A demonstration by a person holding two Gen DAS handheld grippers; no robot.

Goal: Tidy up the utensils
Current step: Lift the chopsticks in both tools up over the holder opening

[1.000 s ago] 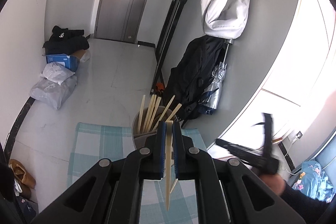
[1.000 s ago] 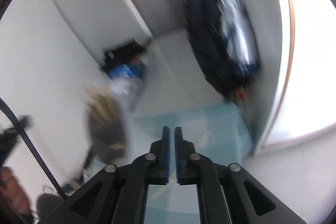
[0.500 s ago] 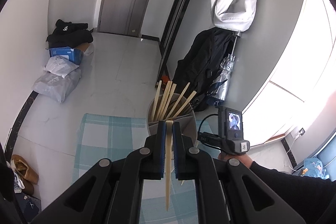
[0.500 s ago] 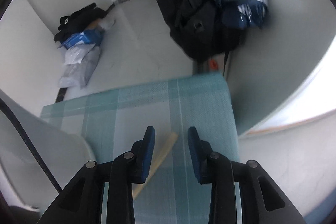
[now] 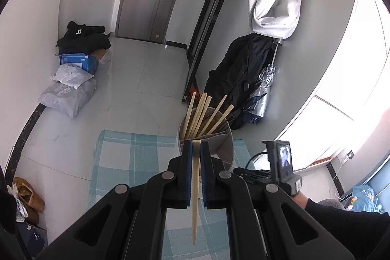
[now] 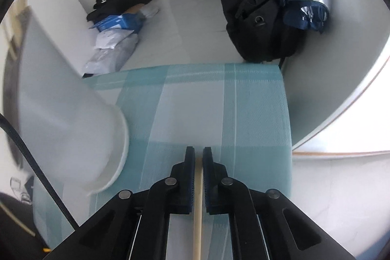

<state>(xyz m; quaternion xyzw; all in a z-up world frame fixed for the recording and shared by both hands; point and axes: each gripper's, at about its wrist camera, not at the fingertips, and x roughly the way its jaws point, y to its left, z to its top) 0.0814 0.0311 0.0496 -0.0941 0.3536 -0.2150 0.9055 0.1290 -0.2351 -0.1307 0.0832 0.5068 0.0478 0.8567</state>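
- On the checked cloth (image 6: 258, 109), the grey holder (image 6: 73, 118) looms blurred, cut off at left.
- Right gripper (image 6: 198, 157), its jaws just closing, clamps a chopstick (image 6: 198, 211); its ends are hidden.
- Left gripper (image 5: 196, 150) pinches another chopstick (image 5: 194, 199) before the holder.

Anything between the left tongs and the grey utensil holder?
Left wrist view: nothing. The left tongs, shut on a pale wooden chopstick, sit right before the grey cylindrical utensil holder, which holds more chopsticks.
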